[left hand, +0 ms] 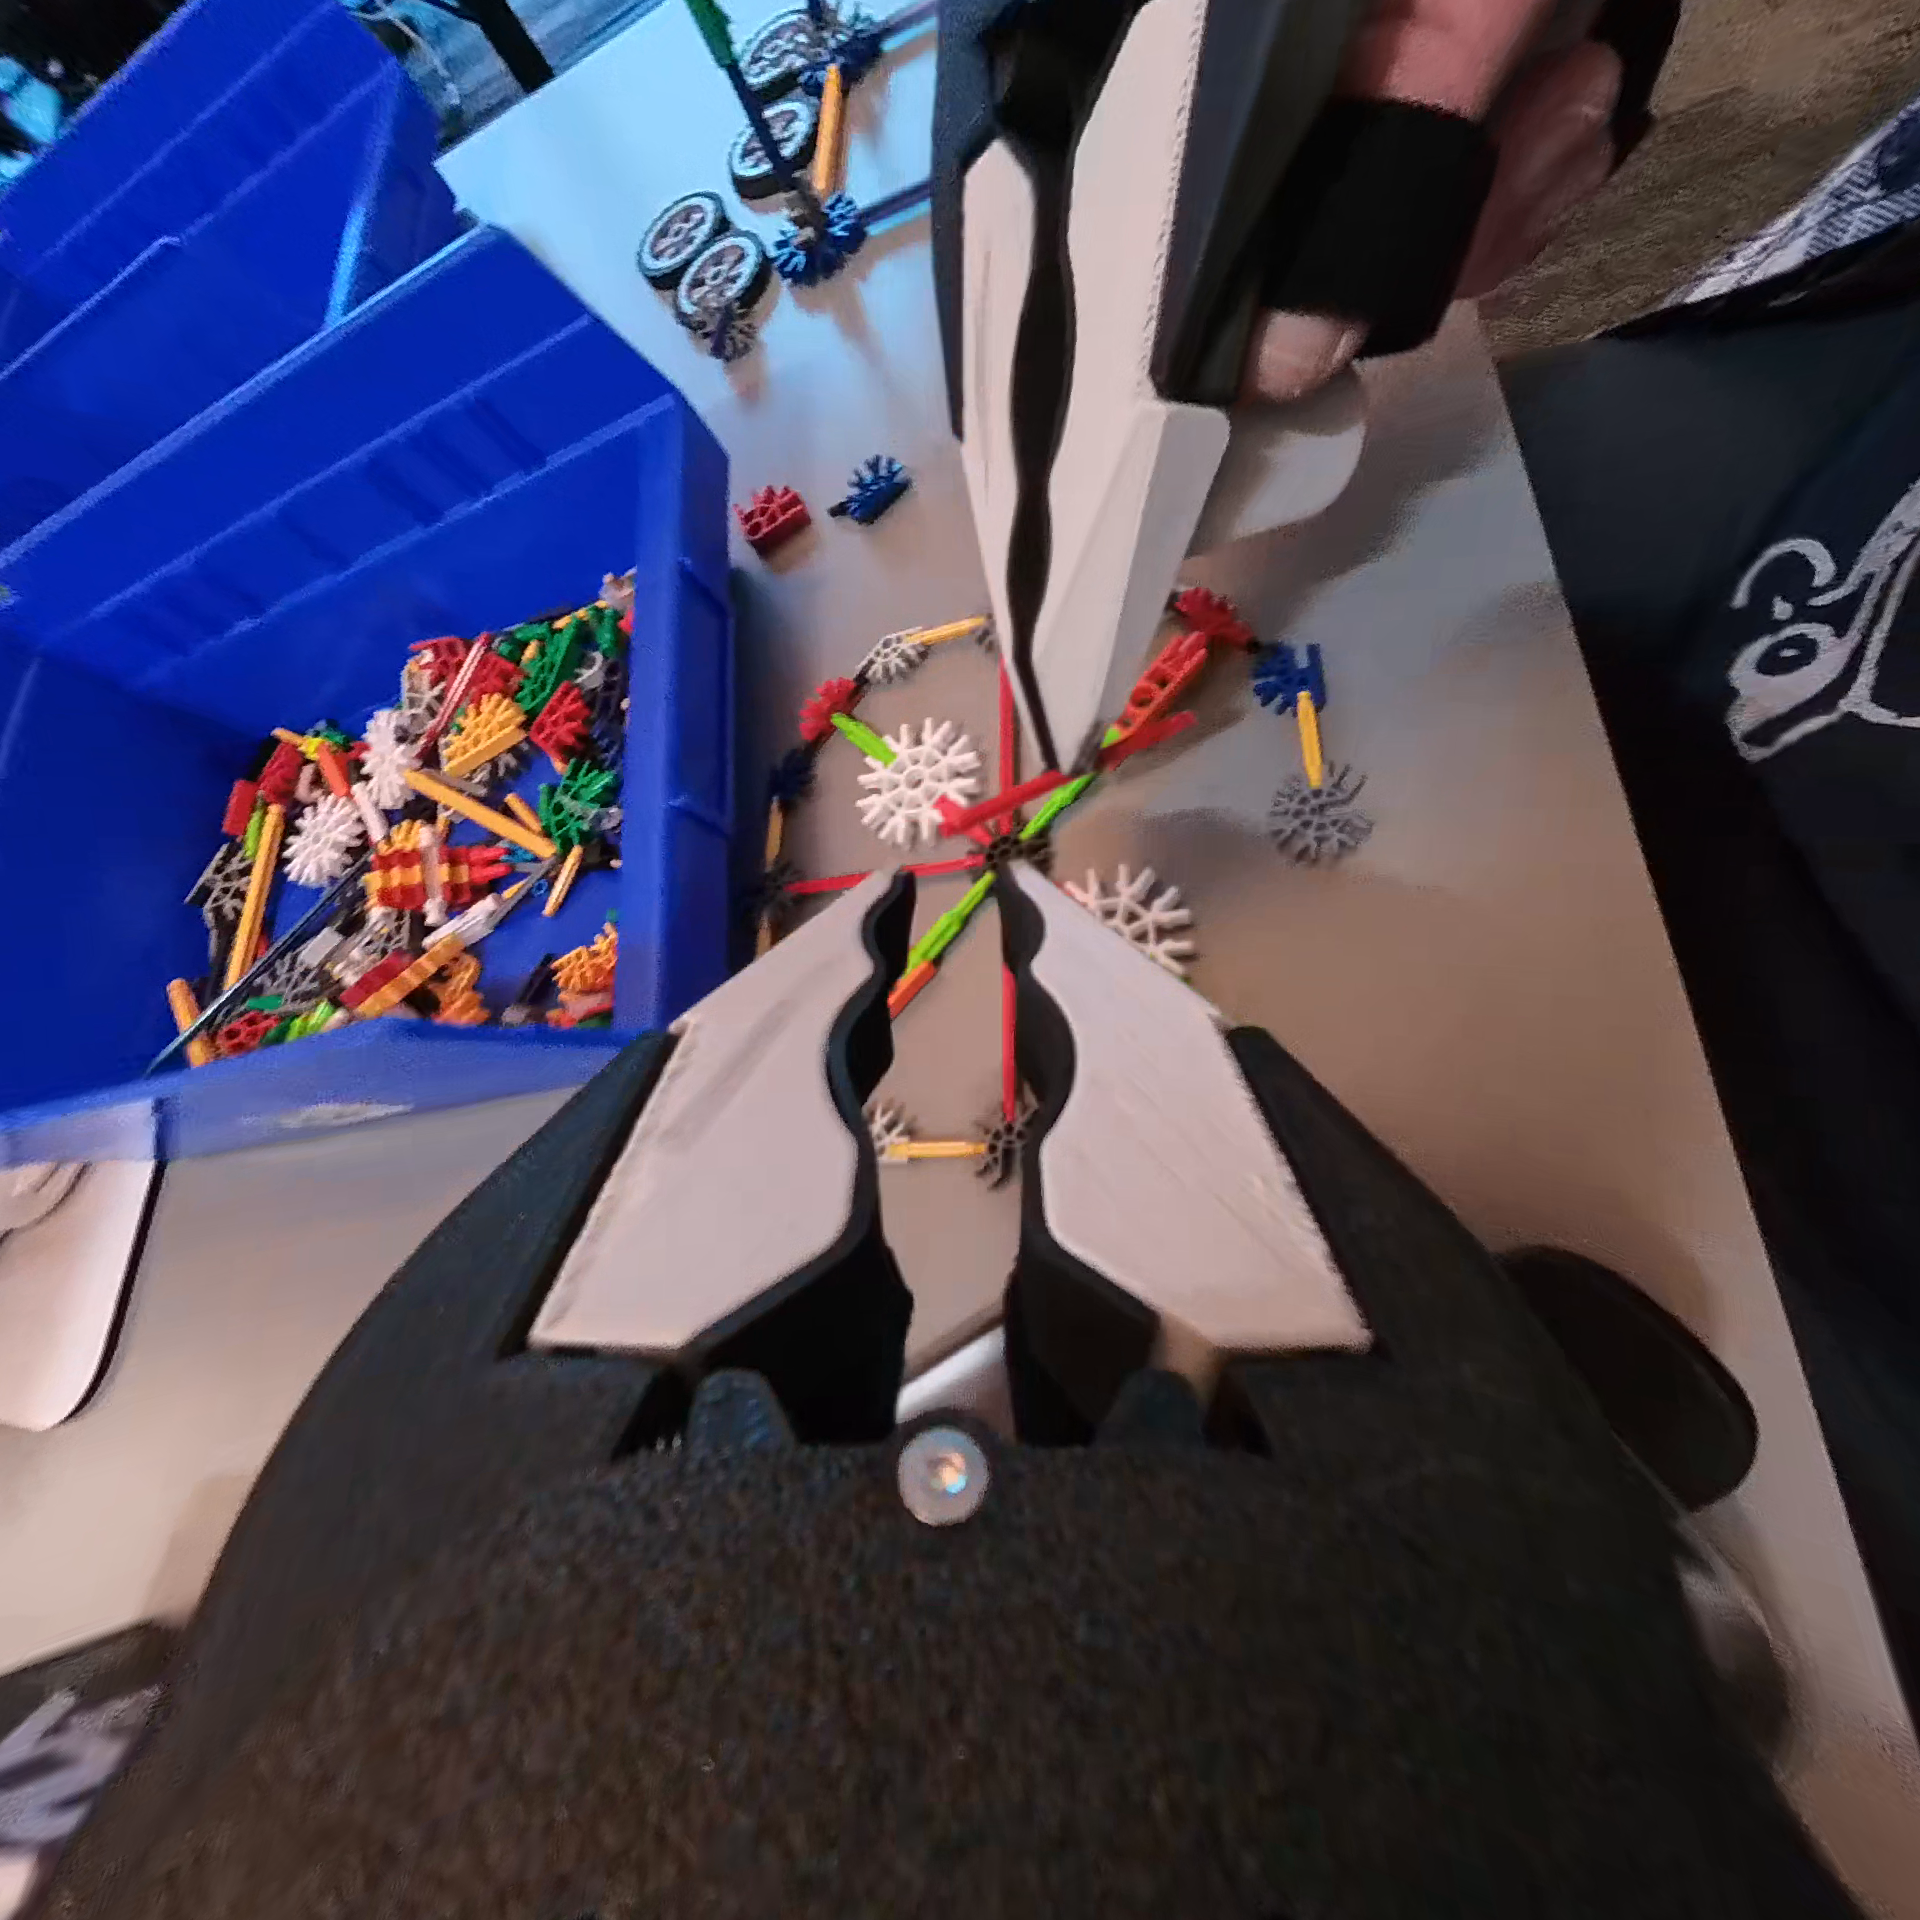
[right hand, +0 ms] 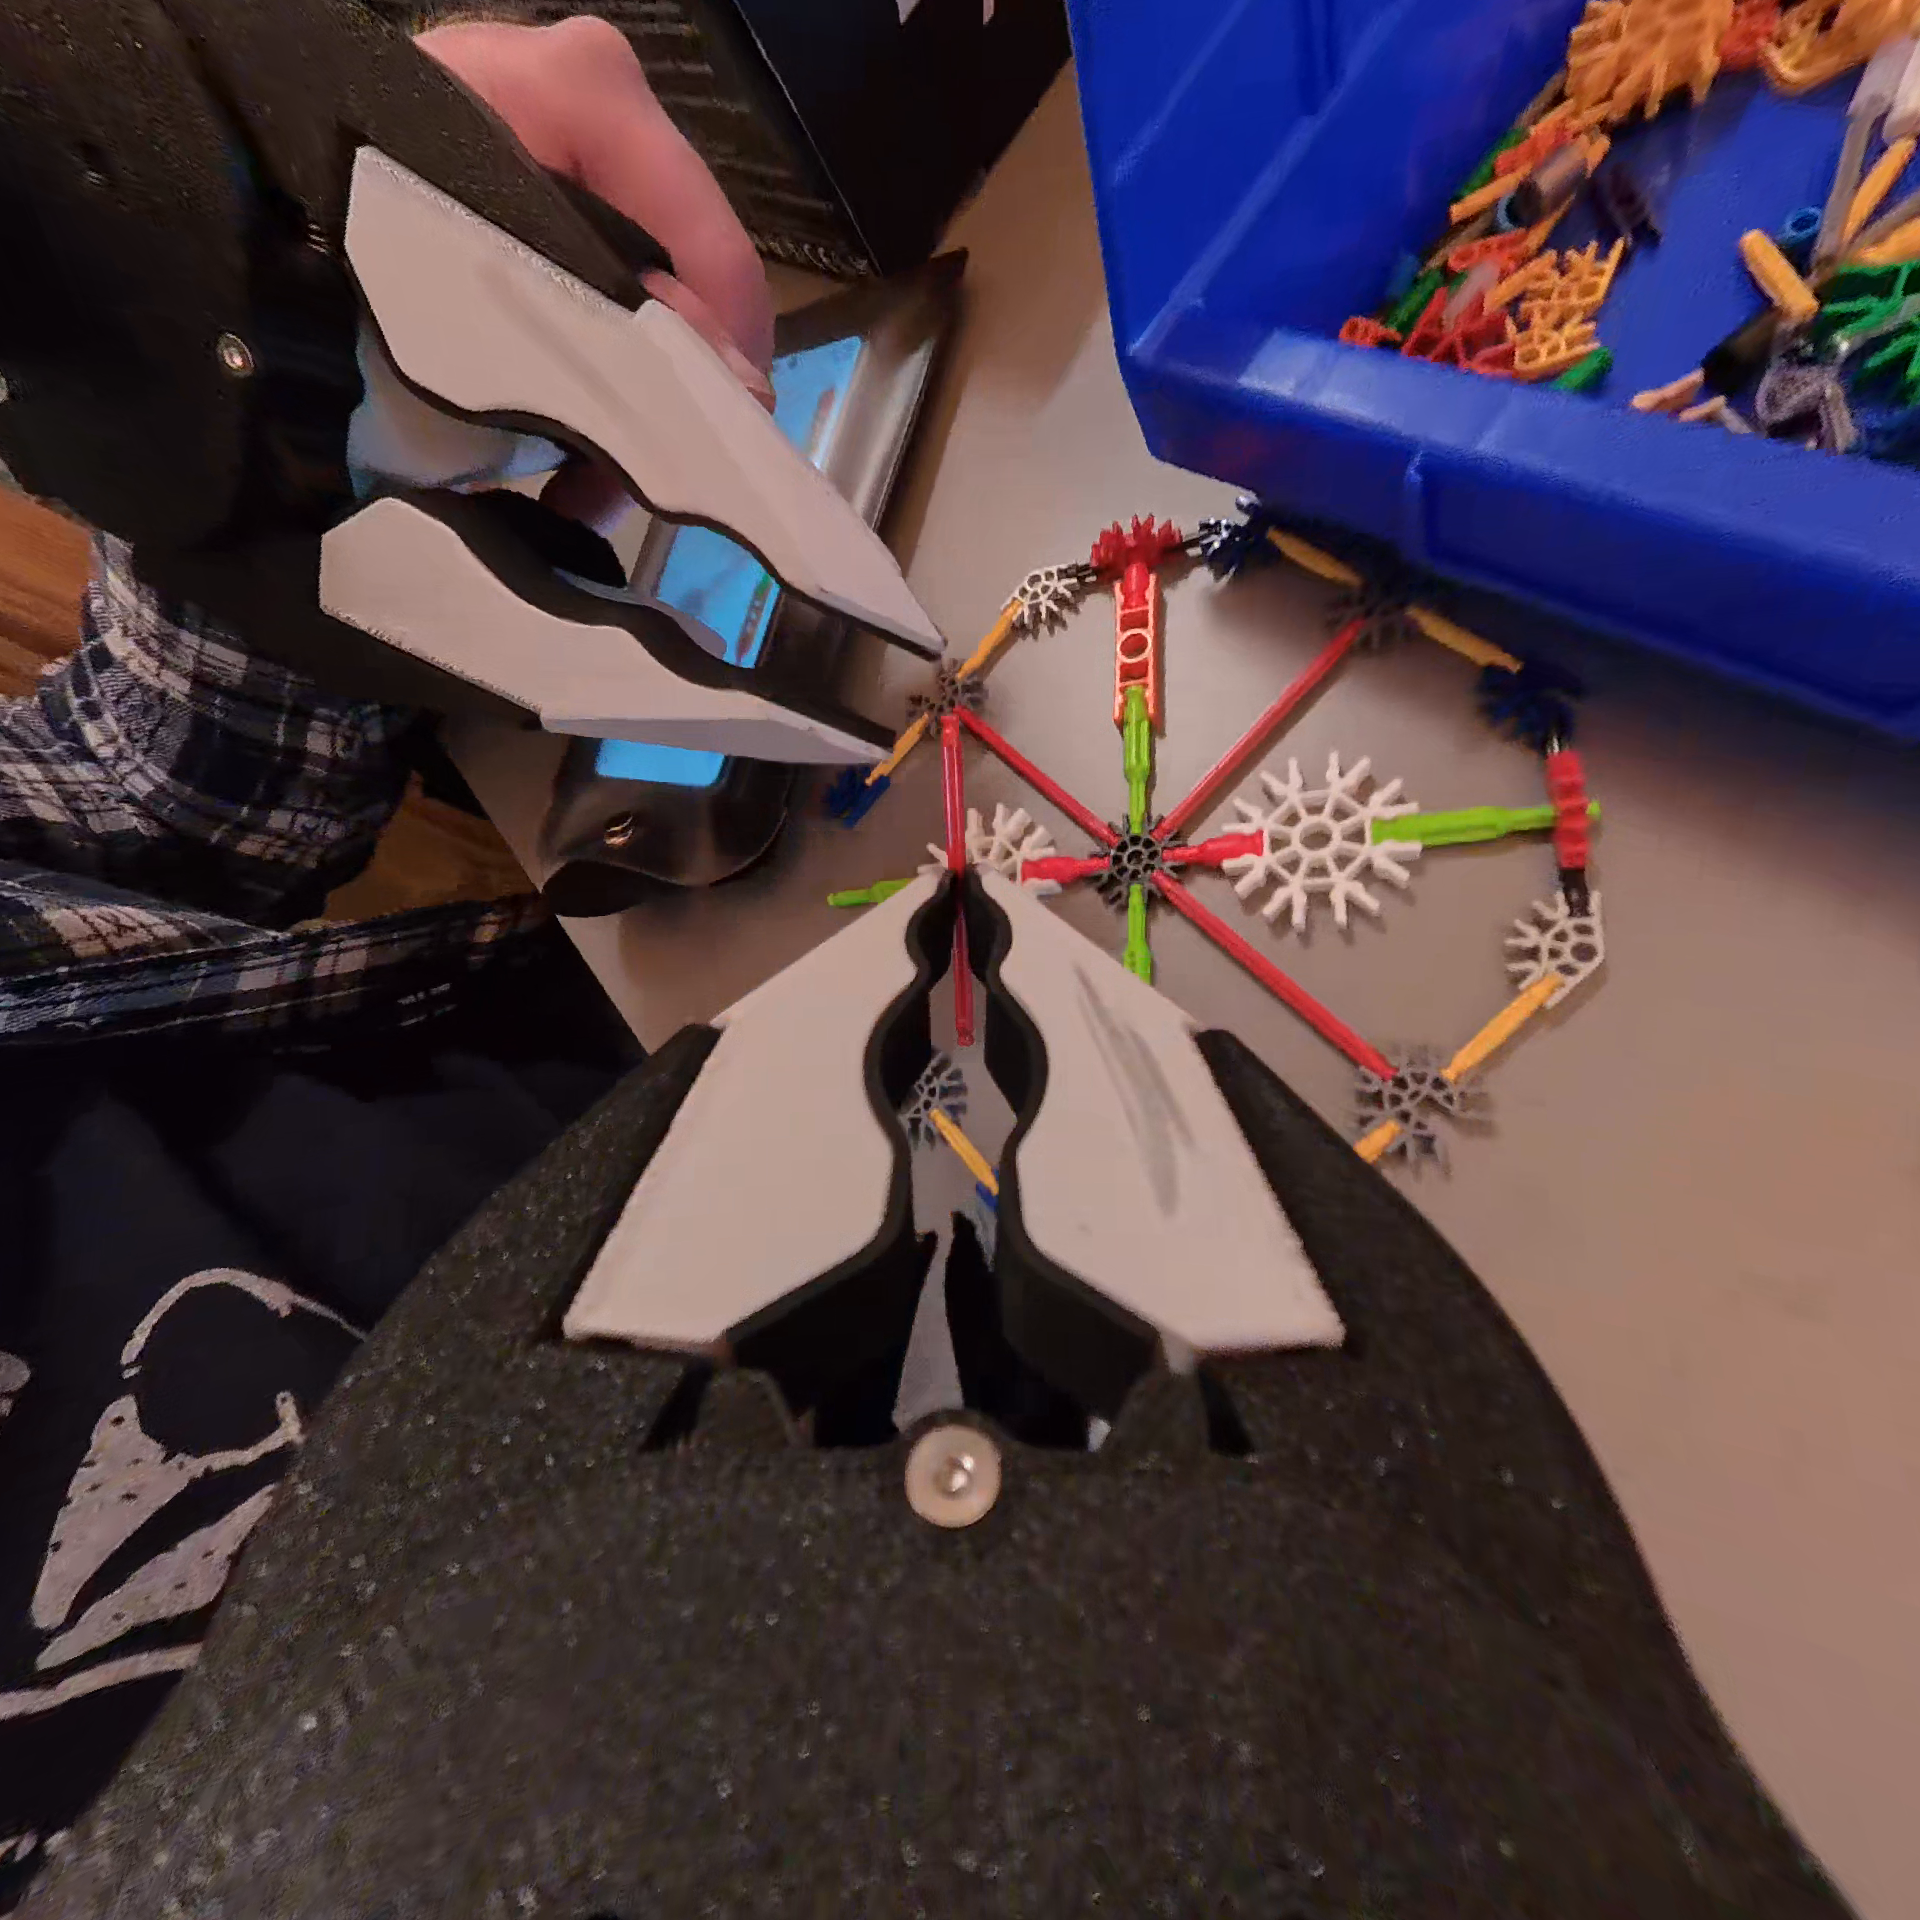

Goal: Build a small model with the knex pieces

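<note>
A flat wheel of plastic rods and connectors lies on the table around a black hub (left hand: 1003,850) (right hand: 1132,860), with white snowflake connectors beside it. My right gripper (right hand: 956,883) is shut on a loose red rod (right hand: 961,966). The rod's far end points at a grey rim connector (right hand: 948,691). In the left wrist view the right gripper (left hand: 1060,758) comes down from the top with the red rod (left hand: 987,805) at its tip. My left gripper (left hand: 958,876) (right hand: 914,694) is open and empty. Its tips hover by that grey connector (left hand: 1006,1135), which shows through the gap between the fingers.
A blue bin (left hand: 686,727) (right hand: 1558,499) of mixed pieces touches the wheel's far side. A wheeled build (left hand: 717,265), a loose red connector (left hand: 774,514) and a blue one (left hand: 873,488) lie beyond. A lit-screen device (right hand: 727,613) sits under the left gripper. A person stands at the table edge (left hand: 1766,727). The tips of both grippers are at nearly the same place. Between my right fingertips and the black hub (right hand: 1132,860) there is roughly 5 cm.
</note>
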`<state>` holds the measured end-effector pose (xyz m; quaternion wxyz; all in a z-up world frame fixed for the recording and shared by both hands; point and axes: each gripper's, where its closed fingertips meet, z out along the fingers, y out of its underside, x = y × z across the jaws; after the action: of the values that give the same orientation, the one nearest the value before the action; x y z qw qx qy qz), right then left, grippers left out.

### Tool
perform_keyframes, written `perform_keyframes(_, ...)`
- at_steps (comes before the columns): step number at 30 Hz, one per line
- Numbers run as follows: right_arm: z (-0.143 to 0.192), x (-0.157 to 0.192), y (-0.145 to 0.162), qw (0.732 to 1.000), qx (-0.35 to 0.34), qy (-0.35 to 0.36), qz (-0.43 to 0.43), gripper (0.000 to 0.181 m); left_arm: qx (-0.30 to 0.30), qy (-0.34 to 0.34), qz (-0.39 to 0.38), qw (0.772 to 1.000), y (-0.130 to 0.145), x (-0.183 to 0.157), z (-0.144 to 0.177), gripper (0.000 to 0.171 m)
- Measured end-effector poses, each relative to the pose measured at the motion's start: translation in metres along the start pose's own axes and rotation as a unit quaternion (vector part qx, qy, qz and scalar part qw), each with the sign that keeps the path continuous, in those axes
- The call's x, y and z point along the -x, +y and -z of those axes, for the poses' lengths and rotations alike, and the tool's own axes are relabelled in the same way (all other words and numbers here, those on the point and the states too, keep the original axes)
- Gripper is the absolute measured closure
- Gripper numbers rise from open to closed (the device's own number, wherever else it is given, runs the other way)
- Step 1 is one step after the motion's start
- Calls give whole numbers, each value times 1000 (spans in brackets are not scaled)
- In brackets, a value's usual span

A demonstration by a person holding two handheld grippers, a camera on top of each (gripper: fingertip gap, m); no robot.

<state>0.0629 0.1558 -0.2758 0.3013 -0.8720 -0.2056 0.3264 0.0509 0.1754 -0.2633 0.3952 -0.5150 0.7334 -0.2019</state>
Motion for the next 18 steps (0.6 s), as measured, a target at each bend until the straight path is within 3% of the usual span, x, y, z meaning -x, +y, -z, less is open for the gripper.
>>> perform_keyframes(8, 0, -4, 6, 998, -47, 8, -41, 181, 40, 37, -35, 998, 3, -15, -28, 158)
perform_keyframes(18, -5, -5, 13, 994, -74, 6, -78, 181, 51, 63, -21, 996, 10, -18, -42, 163)
